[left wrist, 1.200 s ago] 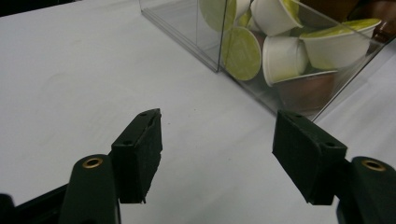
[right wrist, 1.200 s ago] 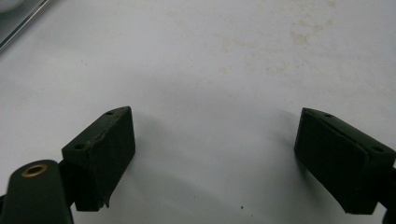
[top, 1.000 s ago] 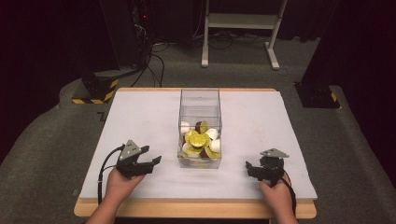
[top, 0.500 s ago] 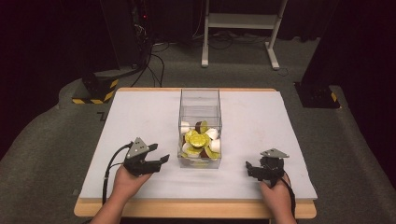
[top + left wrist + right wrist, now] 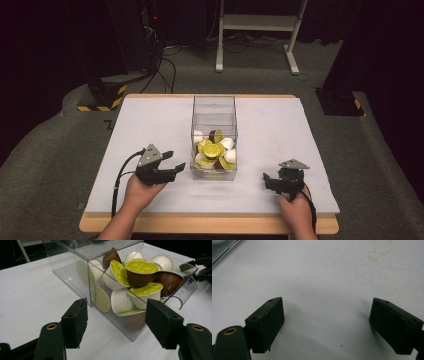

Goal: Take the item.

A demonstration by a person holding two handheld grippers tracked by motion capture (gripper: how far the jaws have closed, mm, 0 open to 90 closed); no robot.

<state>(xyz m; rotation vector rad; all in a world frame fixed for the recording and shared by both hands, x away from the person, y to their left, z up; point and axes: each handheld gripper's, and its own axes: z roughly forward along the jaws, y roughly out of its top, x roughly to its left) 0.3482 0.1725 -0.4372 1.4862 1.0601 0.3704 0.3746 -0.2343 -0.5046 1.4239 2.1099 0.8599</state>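
Your left gripper [image 5: 175, 168] hovers just beside the near left corner of the clear, tall-sided acrylic box [image 5: 214, 107], its jaws spread wide and empty. That box stands in the middle of the white-covered table [image 5: 150, 120], and its near end holds a loose pile of coffee capsules [image 5: 214, 150], white and brown cups with yellow-green foil lids. Your right gripper [image 5: 266, 178] sits low over bare cloth, well apart from the box on its right, jaws likewise spread with nothing between them.

The likely trouble is the box wall. In the left gripper view your right-hand pad [image 5: 161, 323] already lines up with the near corner of the box, so a straight push forward would probably strike the acrylic and shove the light box across the cloth instead of reaching a capsule. You will need to come in over the rim. The capsules lie tumbled at all angles, so a pinch on a sloping foil lid may slip or tip the heap.

Glare and reflections on the acrylic make it hard to tell where the walls end, and whether a lid covers the top. The lower capsules are half hidden by those above. The right gripper view catches just a sliver of the box at its upper left corner.
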